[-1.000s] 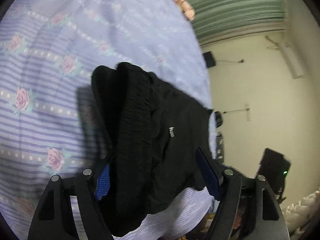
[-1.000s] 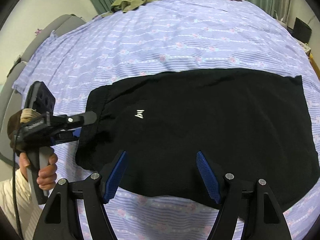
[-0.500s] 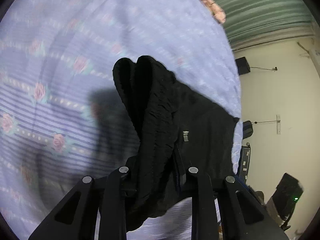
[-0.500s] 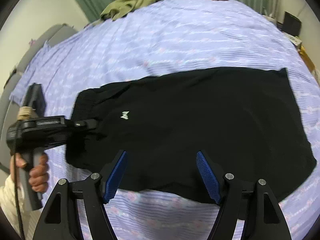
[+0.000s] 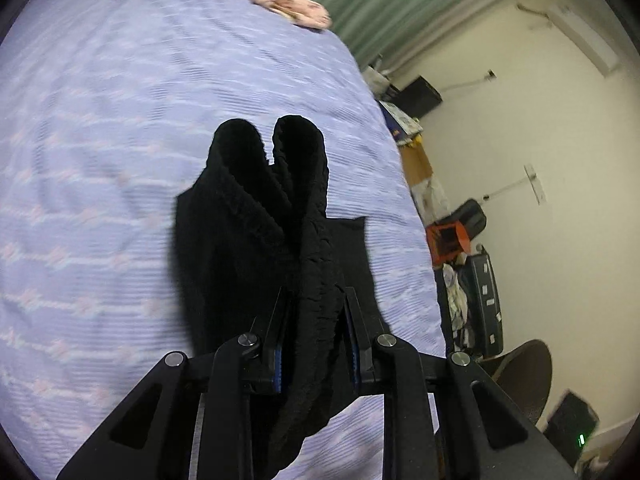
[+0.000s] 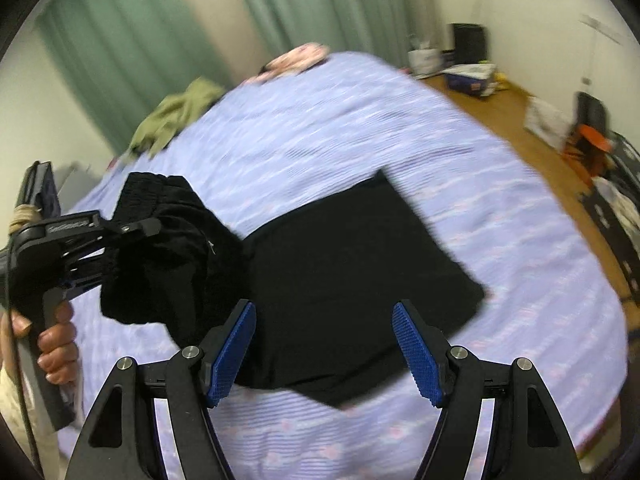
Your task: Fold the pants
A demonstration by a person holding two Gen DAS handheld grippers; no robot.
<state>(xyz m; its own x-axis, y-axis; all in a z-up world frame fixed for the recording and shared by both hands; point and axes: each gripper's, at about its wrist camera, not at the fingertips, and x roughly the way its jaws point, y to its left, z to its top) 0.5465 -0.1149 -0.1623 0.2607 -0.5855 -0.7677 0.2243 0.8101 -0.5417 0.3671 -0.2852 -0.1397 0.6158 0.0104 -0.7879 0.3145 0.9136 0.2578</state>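
Black pants [image 6: 344, 264] lie on a lilac flowered bedspread [image 6: 360, 132]. Their ribbed waistband [image 5: 296, 216] is bunched and lifted off the bed, with my left gripper [image 5: 316, 336] shut on it. In the right wrist view that left gripper [image 6: 132, 232] holds the raised waist end at the left, a hand [image 6: 56, 340] on its handle. The legs still rest flat on the bed. My right gripper [image 6: 324, 348] hovers open above the near edge of the pants, nothing between its blue pads [image 6: 416, 352].
An olive garment [image 6: 176, 116] and a pink flowered cloth [image 6: 300, 58] lie at the far end of the bed by green curtains [image 6: 132, 40]. Boxes, bags and a black case [image 5: 484, 304] crowd the wooden floor [image 6: 532, 136] on the bed's right side.
My left gripper closed on the waistband and lifted it off the bed toward the legs. The right gripper rose and pulled back, still open. Both views swung up toward the room.
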